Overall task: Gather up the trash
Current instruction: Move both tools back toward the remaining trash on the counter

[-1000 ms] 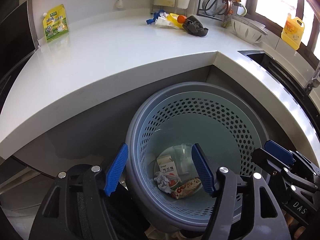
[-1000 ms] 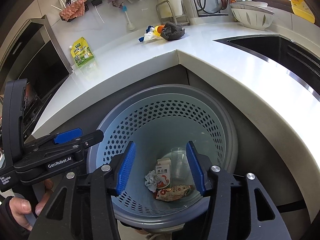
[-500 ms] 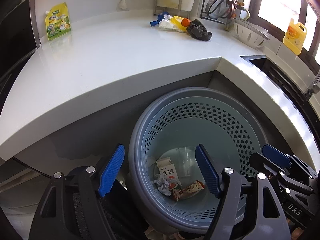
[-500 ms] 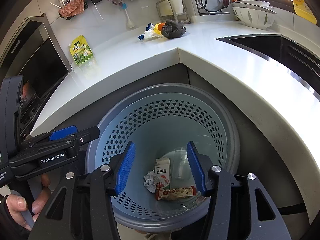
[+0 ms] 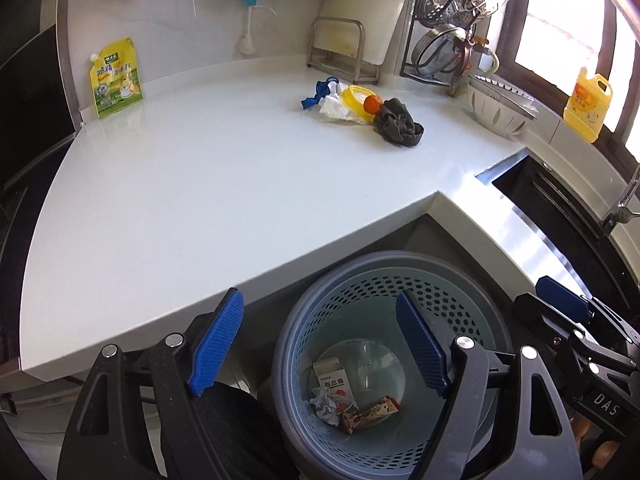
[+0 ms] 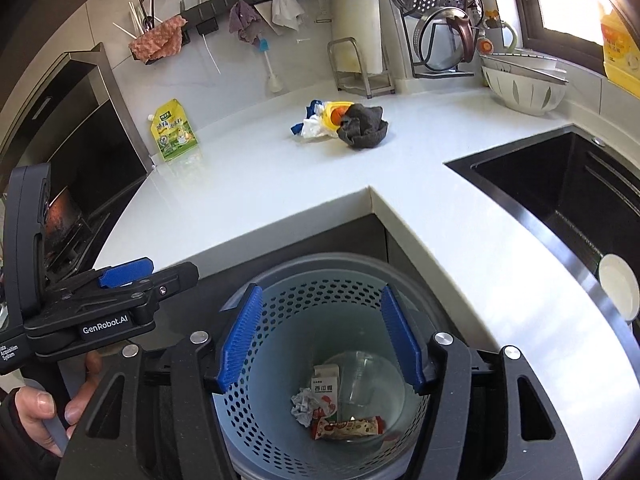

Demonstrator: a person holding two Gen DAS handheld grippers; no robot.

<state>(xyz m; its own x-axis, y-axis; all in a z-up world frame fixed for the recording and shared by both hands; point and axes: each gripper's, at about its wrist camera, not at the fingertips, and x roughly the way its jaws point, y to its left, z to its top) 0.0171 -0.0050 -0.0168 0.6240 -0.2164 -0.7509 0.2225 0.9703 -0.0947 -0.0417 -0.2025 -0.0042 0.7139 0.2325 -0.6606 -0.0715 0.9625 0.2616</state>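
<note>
A grey perforated trash bin (image 5: 472,304) (image 6: 280,308) stands on the floor under the corner of the white counter (image 5: 200,184) (image 6: 256,184). Inside lie a small carton (image 5: 332,380) (image 6: 325,385), crumpled paper (image 6: 303,405), a snack wrapper (image 5: 372,412) (image 6: 348,427) and a clear cup (image 6: 360,380). My left gripper (image 5: 320,340) is open and empty above the bin's left rim. My right gripper (image 6: 320,338) is open and empty above the bin. A pile of a dark rag (image 5: 398,122) (image 6: 362,128), white paper, yellow and blue items sits at the counter's back.
A yellow pouch (image 5: 116,78) (image 6: 173,130) leans on the back wall. A black sink (image 6: 560,184) holding a white dish (image 6: 618,286) is on the right. A white colander (image 5: 496,110), a pot rack (image 6: 444,20) and a yellow bottle (image 5: 588,102) stand at the back right.
Both grippers have risen and tilted up, so more of the counter and back wall shows and the bin sits lower in both views. Both stay open and empty.
</note>
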